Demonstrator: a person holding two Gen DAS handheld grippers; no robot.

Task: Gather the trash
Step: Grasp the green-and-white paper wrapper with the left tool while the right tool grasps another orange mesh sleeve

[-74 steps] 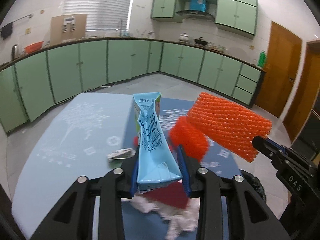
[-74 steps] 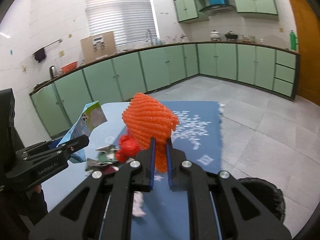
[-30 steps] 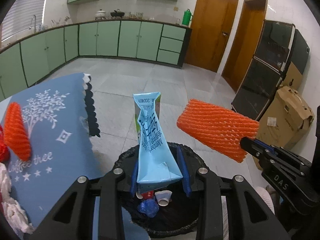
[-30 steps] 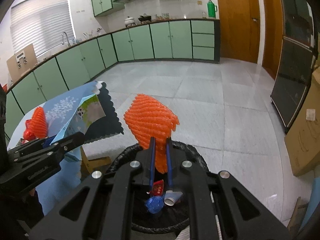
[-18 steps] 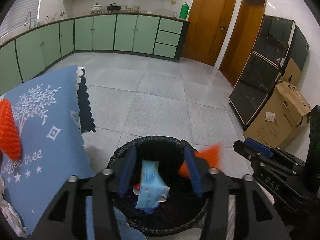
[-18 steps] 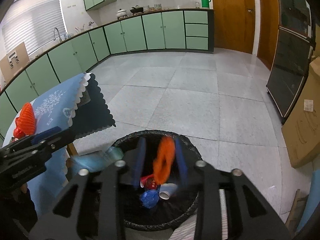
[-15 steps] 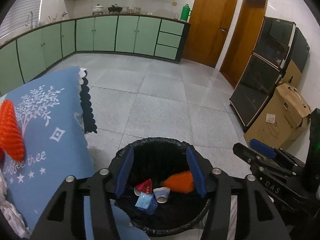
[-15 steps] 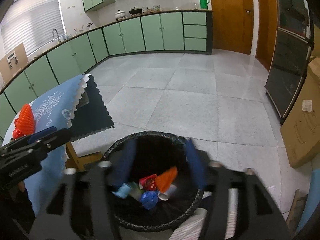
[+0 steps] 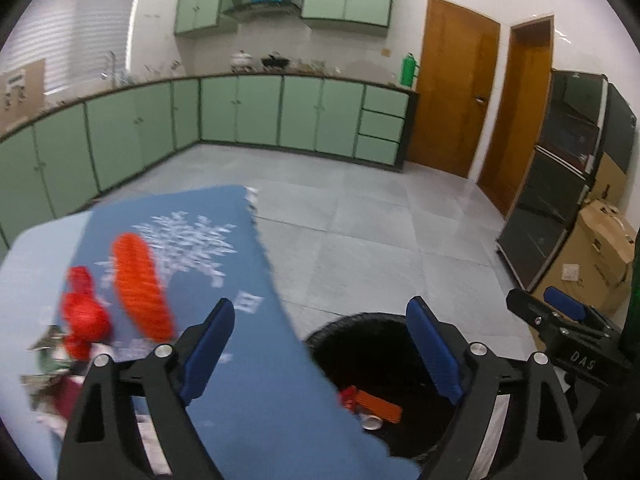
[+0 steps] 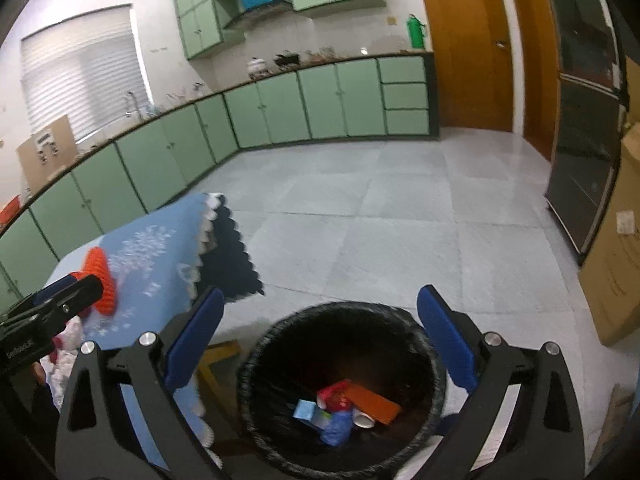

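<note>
Right wrist: carton and net binned, both grippers just opened empty; table trash remains.

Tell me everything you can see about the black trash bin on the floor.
The trash bin is round and lined with a black bag whose crinkled edge folds over the rim. It stands upright on the grey tiled floor beside the table with the blue tablecloth. Inside lie an orange foam net, a light blue carton, a red wrapper, a blue crumpled piece and a small white cup. Neither gripper touches it.
</note>
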